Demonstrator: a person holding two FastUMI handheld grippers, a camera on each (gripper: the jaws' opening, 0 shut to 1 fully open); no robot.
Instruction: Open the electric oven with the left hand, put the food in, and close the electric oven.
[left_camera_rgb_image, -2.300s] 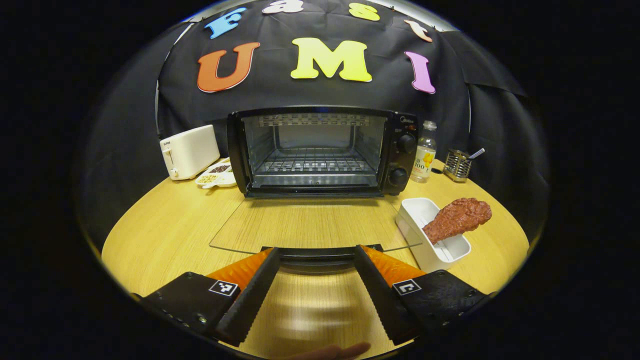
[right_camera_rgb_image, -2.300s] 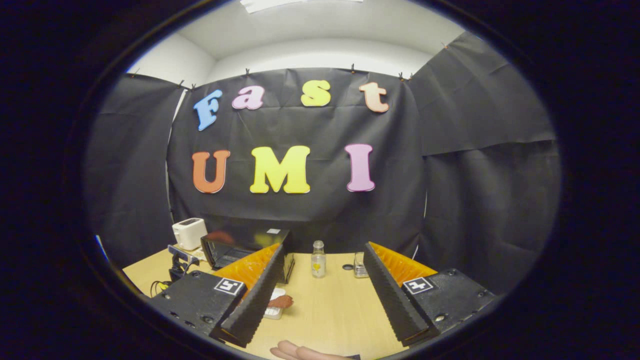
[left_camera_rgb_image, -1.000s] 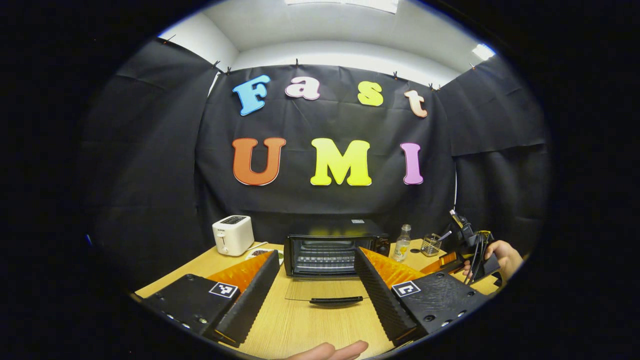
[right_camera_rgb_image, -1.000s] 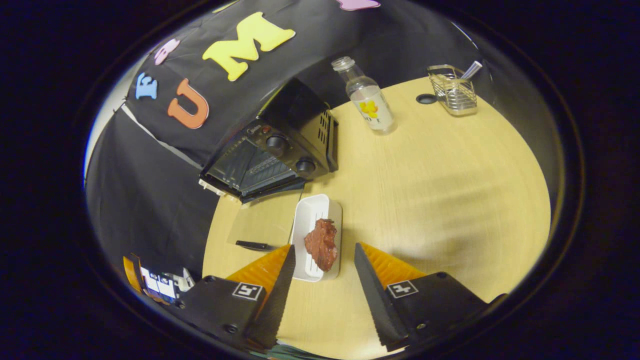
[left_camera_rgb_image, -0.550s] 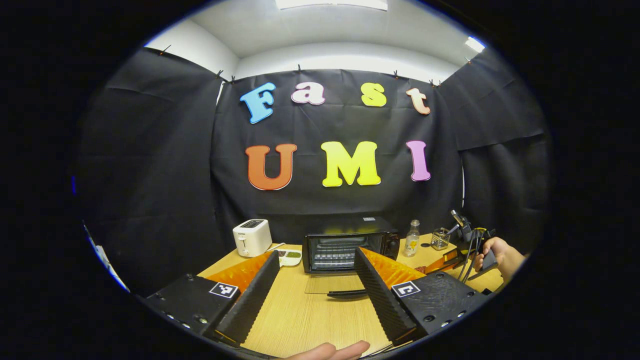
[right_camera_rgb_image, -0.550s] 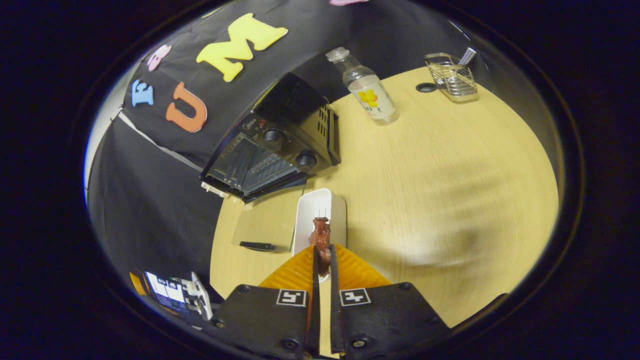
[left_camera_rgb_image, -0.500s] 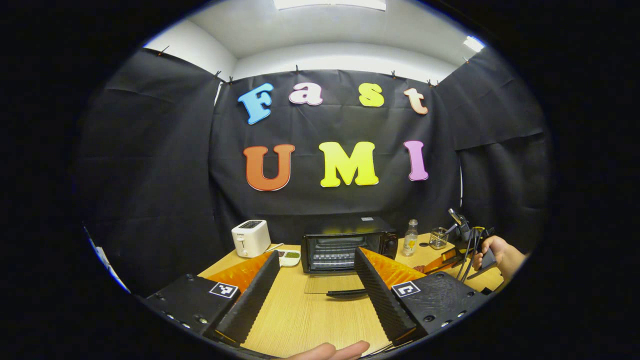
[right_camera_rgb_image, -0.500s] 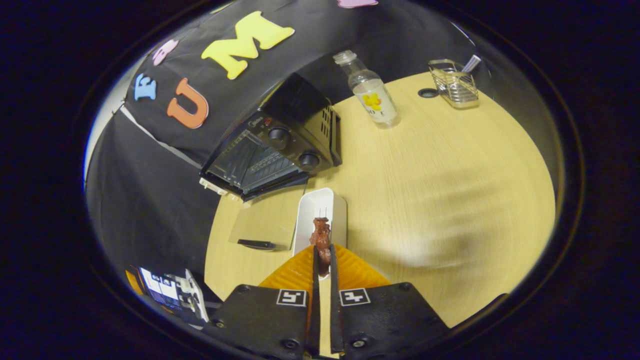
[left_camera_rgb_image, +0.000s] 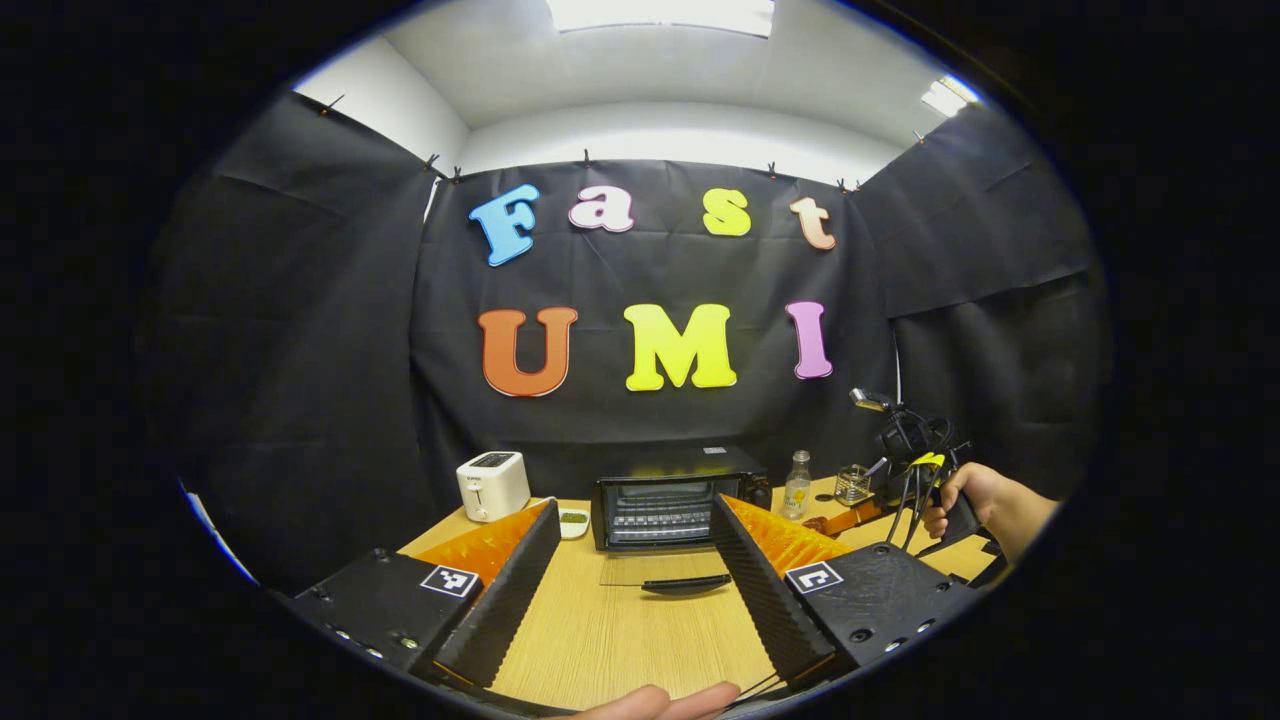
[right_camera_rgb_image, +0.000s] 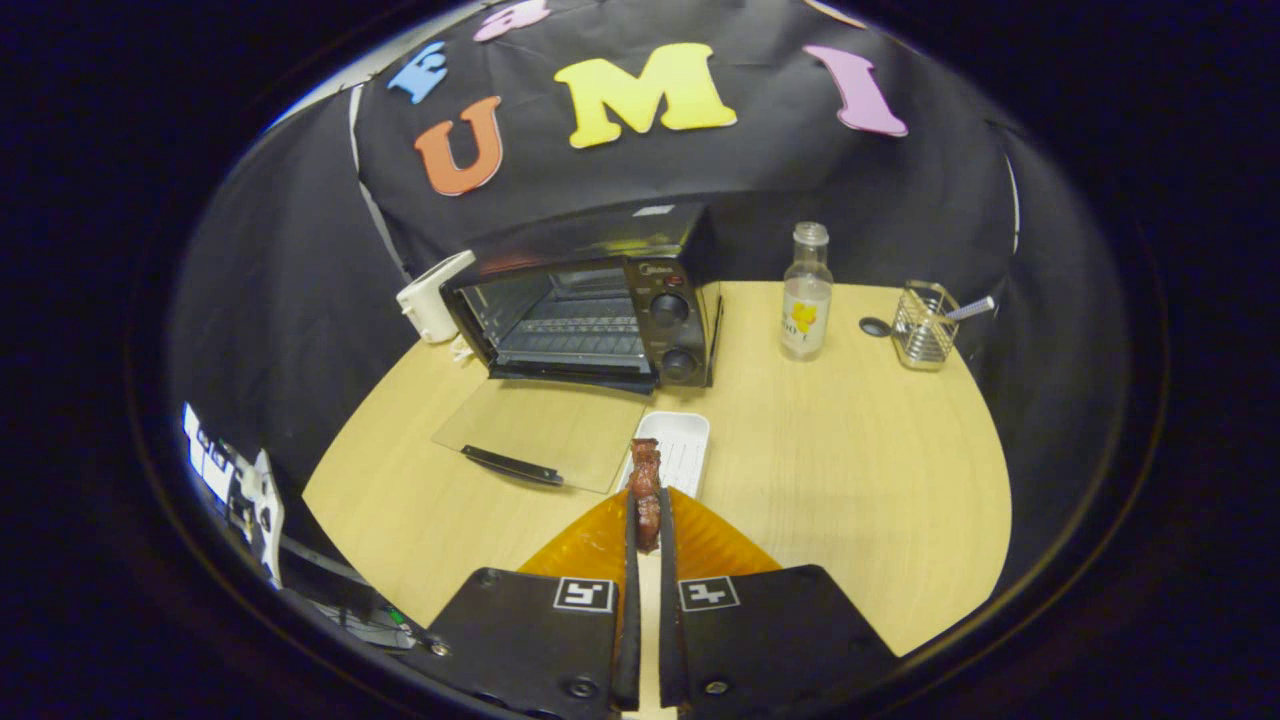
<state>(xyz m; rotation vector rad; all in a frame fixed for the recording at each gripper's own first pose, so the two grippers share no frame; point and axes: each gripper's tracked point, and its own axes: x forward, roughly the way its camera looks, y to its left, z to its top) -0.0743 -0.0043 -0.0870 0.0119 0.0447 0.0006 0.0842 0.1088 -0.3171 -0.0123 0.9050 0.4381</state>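
Right gripper (right_camera_rgb_image: 647, 520) clamped on reddish meat piece (right_camera_rgb_image: 645, 480), light and rigid-looking, pinched at its near end; toaster oven (right_camera_rgb_image: 590, 310) open at 11 o'clock; left gripper (left_camera_rgb_image: 630, 590) spread wide, empty.

Oven (right_camera_rgb_image: 590, 310) mouth open, with bare wire rack (right_camera_rgb_image: 575, 335) inside. Glass door (right_camera_rgb_image: 540, 425) folded flat on the tabletop (right_camera_rgb_image: 850, 480) in front, black handle (right_camera_rgb_image: 512, 465) along its near edge, lying across the straight way in. White tray (right_camera_rgb_image: 682, 445) just right of the door, below the oven's knobs. Bottle (right_camera_rgb_image: 805, 290) upright right of the oven; wire holder (right_camera_rgb_image: 925, 325) farther right, near the edge. Wide bare tabletop between tray and holder. Toaster (right_camera_rgb_image: 432, 295) close against the oven's left side. Meat piece (right_camera_rgb_image: 645, 495) clamped between right gripper (right_camera_rgb_image: 645, 530) jaws, near the tray's front edge. Left gripper (left_camera_rgb_image: 630, 570), jaws spread, back from the door handle (left_camera_rgb_image: 685, 583), bare tabletop between.
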